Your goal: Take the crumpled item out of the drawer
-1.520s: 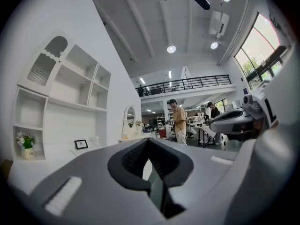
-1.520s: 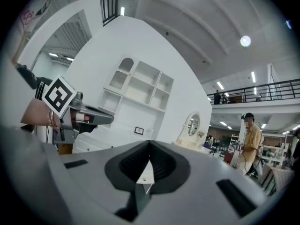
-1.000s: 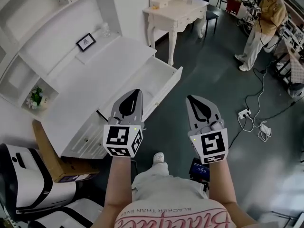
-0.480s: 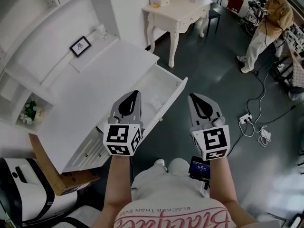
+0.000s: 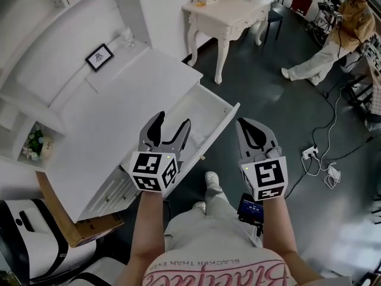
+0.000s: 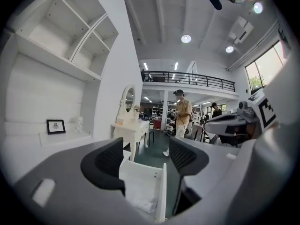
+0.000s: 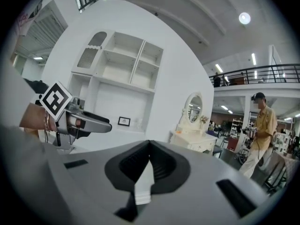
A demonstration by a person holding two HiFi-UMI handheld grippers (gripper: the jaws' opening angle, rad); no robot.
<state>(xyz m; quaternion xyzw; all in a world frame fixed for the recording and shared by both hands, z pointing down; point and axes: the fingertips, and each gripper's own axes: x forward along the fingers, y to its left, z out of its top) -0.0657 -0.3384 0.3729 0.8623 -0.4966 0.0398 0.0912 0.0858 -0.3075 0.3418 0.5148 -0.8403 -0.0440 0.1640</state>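
A white drawer (image 5: 215, 111) stands pulled out of the white desk (image 5: 113, 109). In the left gripper view a crumpled white item (image 6: 139, 197) lies on the drawer floor (image 6: 140, 172), seen below between the jaws. My left gripper (image 5: 171, 127) hovers above the drawer's near end, and its jaws are opening with nothing held between them; the black fingers (image 6: 110, 161) stand well apart. My right gripper (image 5: 252, 130) hangs over the dark floor to the right of the drawer, shut and empty (image 7: 149, 148). In the head view the left gripper hides the crumpled item.
A framed picture (image 5: 99, 56) and a small plant (image 5: 34, 143) sit on the desk's shelves. A white dressing table (image 5: 229, 11) stands beyond. A person (image 5: 336, 40) is at the far right; a power strip with cables (image 5: 309, 154) lies on the floor. A cardboard box (image 5: 65, 219) sits left.
The left gripper's jaws have gone from shut to wide apart. Both grippers have come closer over the open drawer's end. The right gripper stays shut.
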